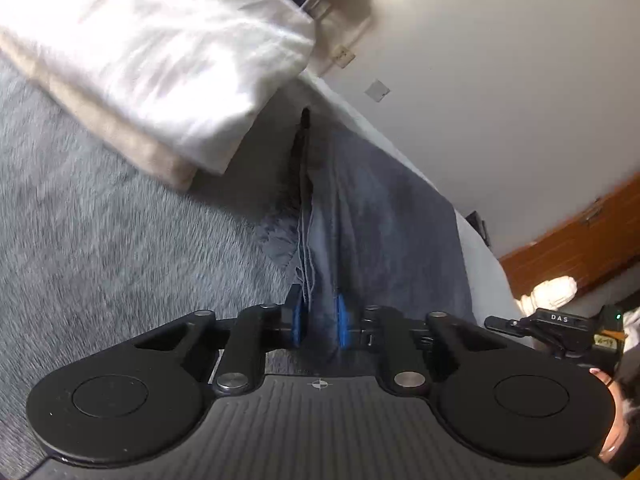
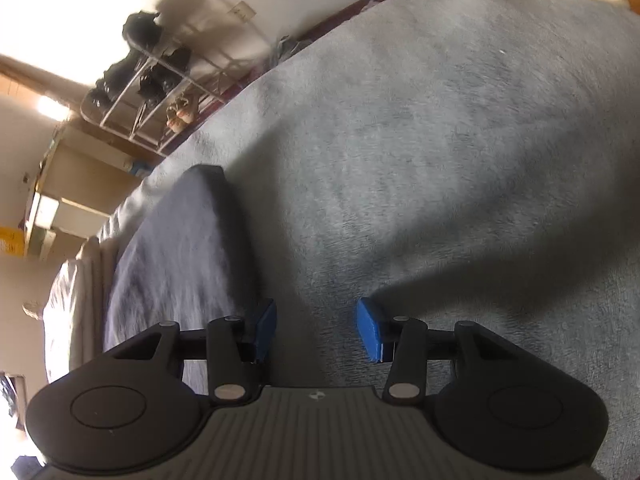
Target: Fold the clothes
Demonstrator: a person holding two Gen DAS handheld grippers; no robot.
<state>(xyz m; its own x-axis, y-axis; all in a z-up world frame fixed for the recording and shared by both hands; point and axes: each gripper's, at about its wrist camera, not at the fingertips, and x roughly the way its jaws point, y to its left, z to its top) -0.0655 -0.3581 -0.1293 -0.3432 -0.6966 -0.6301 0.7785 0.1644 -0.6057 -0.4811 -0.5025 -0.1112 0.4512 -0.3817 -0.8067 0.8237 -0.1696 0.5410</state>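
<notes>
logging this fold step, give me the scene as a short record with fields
surface: grey fuzzy blanket
garment in work: dark blue-grey cloth
left gripper: shut on a fold of the cloth
right gripper: open, nothing between the pads, over the blanket beside the cloth
done pile: white folded cloth on a beige one
background: metal rack by the wall

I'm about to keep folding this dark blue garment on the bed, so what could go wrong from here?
1. The left gripper pinches only a narrow bunch of the dark blue garment; a pull may slip it free or spoil the fold.
2. Loose threads hang at the pads and could snag.
3. The right gripper is open and empty over the grey blanket, so it might grab blanket instead of garment.
</notes>
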